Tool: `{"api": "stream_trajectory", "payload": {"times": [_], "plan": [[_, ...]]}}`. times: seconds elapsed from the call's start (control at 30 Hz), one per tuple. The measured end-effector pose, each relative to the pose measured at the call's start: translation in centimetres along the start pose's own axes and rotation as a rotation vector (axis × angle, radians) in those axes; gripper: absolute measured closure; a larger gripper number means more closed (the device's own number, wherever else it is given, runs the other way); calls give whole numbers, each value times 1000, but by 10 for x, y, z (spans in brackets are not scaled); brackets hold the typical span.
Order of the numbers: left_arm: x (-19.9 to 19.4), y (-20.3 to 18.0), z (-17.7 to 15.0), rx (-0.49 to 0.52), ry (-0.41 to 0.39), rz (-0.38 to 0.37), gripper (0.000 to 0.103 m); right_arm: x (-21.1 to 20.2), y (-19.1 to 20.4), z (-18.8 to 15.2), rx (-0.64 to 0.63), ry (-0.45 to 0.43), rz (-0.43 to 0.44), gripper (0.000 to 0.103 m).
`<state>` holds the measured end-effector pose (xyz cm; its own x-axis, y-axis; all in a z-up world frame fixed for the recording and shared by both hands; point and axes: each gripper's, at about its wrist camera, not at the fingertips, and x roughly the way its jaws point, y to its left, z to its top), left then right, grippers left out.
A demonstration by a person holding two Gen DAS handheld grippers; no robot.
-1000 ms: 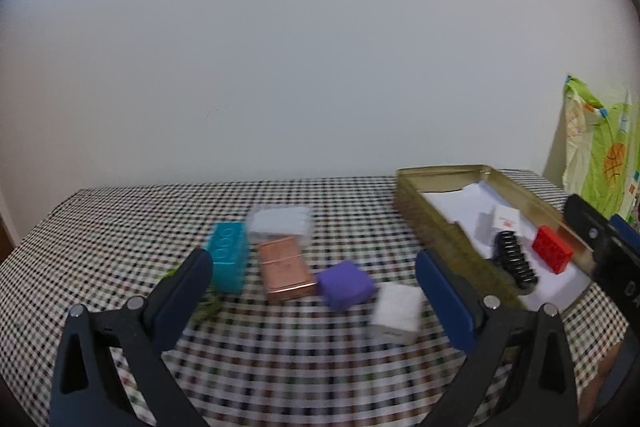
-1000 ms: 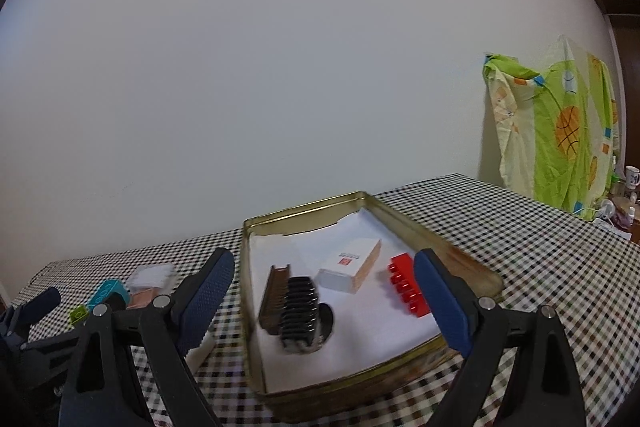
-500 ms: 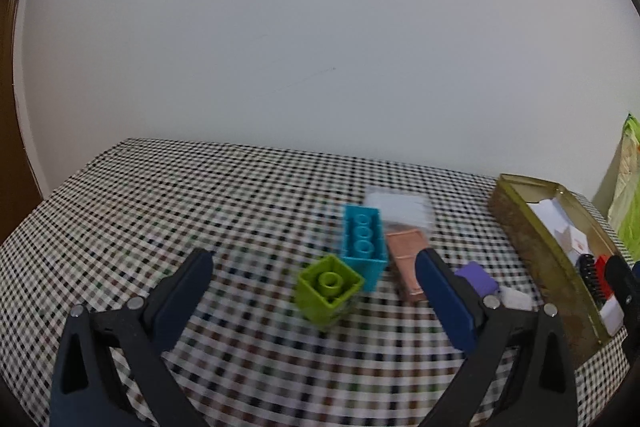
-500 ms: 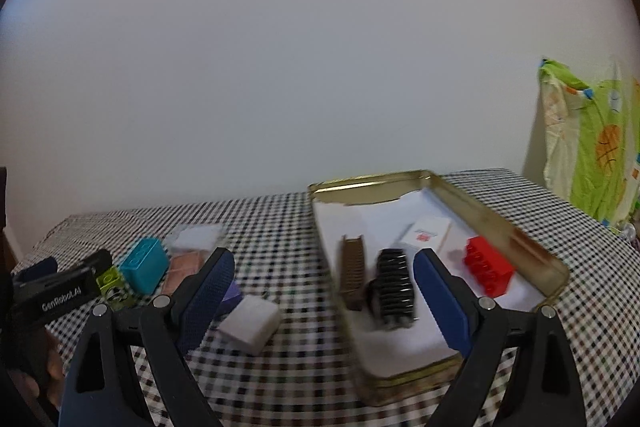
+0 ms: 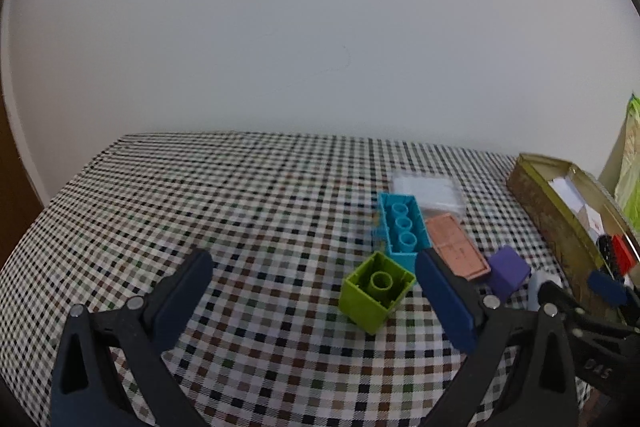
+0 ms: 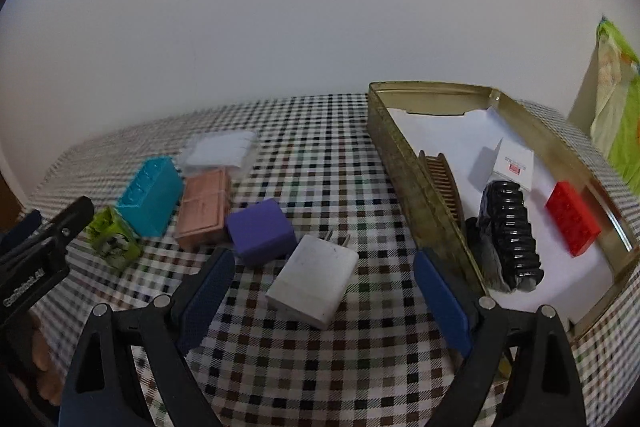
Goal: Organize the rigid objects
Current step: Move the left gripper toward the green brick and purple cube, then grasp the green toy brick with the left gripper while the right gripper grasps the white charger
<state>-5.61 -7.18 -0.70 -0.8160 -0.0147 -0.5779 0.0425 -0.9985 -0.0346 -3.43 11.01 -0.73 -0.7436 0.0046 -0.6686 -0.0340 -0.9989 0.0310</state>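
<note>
While both tools hang over the checked tablecloth (image 5: 256, 211) with nothing between their fingers, the right gripper (image 6: 320, 291) stands spread wide around the white charger (image 6: 314, 277), which lies flat on the cloth with its prongs pointing away, its pads not touching it. Just beyond sit the purple cube (image 6: 260, 231), the pink box (image 6: 204, 213), the teal brick (image 6: 152, 197) and the green brick (image 6: 114, 237), with a clear packet (image 6: 220, 149) behind them. A second ago this gripper looked straight into the gold tin (image 6: 404, 163), where the red brick (image 6: 572, 217), black clip (image 6: 510, 231), brown comb (image 6: 440, 183) and white card box (image 6: 514, 169) already lie; it has since swung left and dipped, which suggests the charger is the next piece to go in. The left gripper (image 5: 316, 291), likewise spread and empty, has swung from the tin side toward the green brick (image 5: 376, 291), now just inside its right finger. Whether that finger touches the teal brick (image 5: 402, 229) is hard to judge through the lens distortion.
</note>
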Motion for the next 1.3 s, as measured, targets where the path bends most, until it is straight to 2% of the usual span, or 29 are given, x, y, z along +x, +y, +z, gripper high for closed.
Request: {"api": "stream_trajectory", "payload": {"times": [0.2, 0.33, 0.47, 0.57, 0.67, 0.77, 0.8, 0.83, 0.87, 0.9, 0.93, 1.03, 1.2, 1.3], "plan": [[4, -23, -6, 131, 36, -8, 1, 10, 13, 3, -70, 59, -82, 10], [8, -22, -7, 124, 54, -3, 1, 11, 22, 2, -103, 70, -61, 15], [20, -21, -4, 130, 91, -20, 1, 18, 15, 3, -51, 104, -40, 15], [29, -22, -1, 136, 122, -21, 1, 28, 13, 1, -12, 156, -17, 23], [36, -22, -1, 129, 157, -19, 5, 30, 12, 2, -7, 164, -31, 24], [44, -22, -2, 125, 195, -18, 15, 32, 15, 3, -17, 166, -35, 25], [47, -22, -3, 121, 212, -20, 26, 32, 16, 4, -21, 164, -31, 29], [49, -22, -2, 117, 219, -21, 42, 32, 17, 4, -27, 162, -28, 33], [50, -20, -3, 109, 229, -20, 51, 31, 18, 4, -35, 158, -22, 36], [52, -17, -3, 94, 244, -18, 68, 31, 19, 5, -39, 156, -17, 43], [54, -13, -4, 76, 262, -23, 72, 31, 20, 5, -45, 151, -9, 48], [50, -5, -6, 31, 272, -68, 72, 29, 18, 6, -38, 144, 17, 60], [41, -2, -6, 11, 269, -109, 73, 27, 9, 6, -15, 136, 128, 62], [35, 4, -7, -22, 246, -115, 73, 24, 1, 4, 4, 134, 225, 62]]}}
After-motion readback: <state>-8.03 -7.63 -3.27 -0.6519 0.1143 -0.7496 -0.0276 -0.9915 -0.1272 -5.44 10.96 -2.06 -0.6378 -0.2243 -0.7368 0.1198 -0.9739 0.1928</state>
